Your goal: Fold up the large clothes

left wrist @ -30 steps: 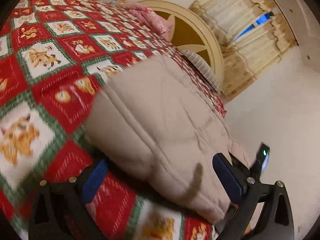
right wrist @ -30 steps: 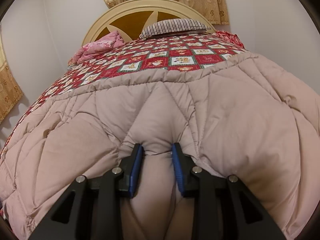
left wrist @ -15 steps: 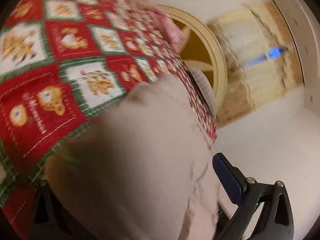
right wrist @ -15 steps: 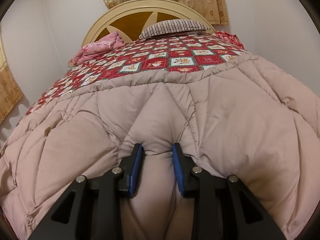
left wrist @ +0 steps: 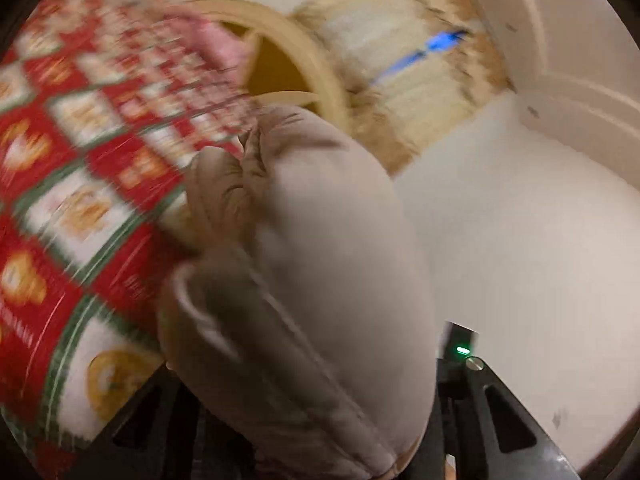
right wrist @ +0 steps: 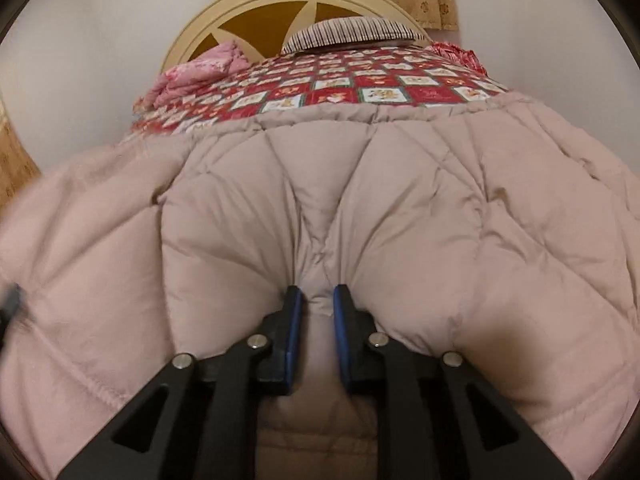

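Note:
A large beige-pink quilted down coat (right wrist: 400, 208) lies spread over the near half of the bed. My right gripper (right wrist: 317, 304) is shut on a pinched fold of it at its near edge. In the left wrist view a bunched part of the coat (left wrist: 320, 264) fills the middle and hides the fingertips of my left gripper (left wrist: 312, 432); only its black frame shows at the bottom. The coat bulges from between the arms, lifted above the bedspread. That view is blurred by motion.
A red, white and green patchwork bedspread (right wrist: 360, 88) covers the bed. A round cream headboard (right wrist: 280, 4), a striped pillow (right wrist: 352, 32) and a pink bundle of cloth (right wrist: 192, 76) are at the far end. Beige curtains (left wrist: 408, 68) hang behind. White walls stand on both sides.
My left gripper went from open around the coat's edge to buried in it, and swung up and toward the headboard with the coat. My right gripper closed tighter on its fold.

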### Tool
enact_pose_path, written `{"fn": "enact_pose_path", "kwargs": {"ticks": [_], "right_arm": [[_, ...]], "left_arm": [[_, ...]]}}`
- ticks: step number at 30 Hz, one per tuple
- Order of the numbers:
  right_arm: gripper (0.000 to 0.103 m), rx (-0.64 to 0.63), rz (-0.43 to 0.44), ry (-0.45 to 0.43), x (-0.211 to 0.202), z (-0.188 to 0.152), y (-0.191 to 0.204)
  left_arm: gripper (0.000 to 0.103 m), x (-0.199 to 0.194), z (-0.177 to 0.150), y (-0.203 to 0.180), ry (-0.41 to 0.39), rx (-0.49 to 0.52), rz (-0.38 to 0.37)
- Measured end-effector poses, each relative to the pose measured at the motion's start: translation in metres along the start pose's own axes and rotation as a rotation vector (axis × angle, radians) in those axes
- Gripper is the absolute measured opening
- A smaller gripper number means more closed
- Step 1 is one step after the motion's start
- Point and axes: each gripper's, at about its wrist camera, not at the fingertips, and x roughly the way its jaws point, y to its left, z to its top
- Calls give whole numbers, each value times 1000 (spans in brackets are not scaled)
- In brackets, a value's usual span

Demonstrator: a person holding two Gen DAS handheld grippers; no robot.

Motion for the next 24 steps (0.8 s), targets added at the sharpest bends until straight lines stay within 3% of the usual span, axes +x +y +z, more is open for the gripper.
{"fn": "enact_pose_path", "kwargs": {"ticks": [3,7,9,13,16,18,20,24], "right_arm": [[22,39,65,40,3,-1,5],[21,188,273,105,3,-10,1],[20,225,355,139,0,-20,21],[16,348,605,245,-3,-43,80],[13,415,845,336,-4,-64,146],[13,429,948,393,2,-73,181],[13,409,961,432,11,-76,200],[12,387,941,491,13,-75,189]], "left_arm": [[28,-5,4,-30,25,98,-70],[28,-24,9,-62,56,218,-116],[28,-43,13,-76,64,277,-117],[30,-87,27,-99,68,400,-71],[31,-113,34,-107,88,496,14],[32,-127,35,-105,111,537,74],[32,-131,33,-100,134,551,67],[32,-120,14,-111,196,642,-21]]}}
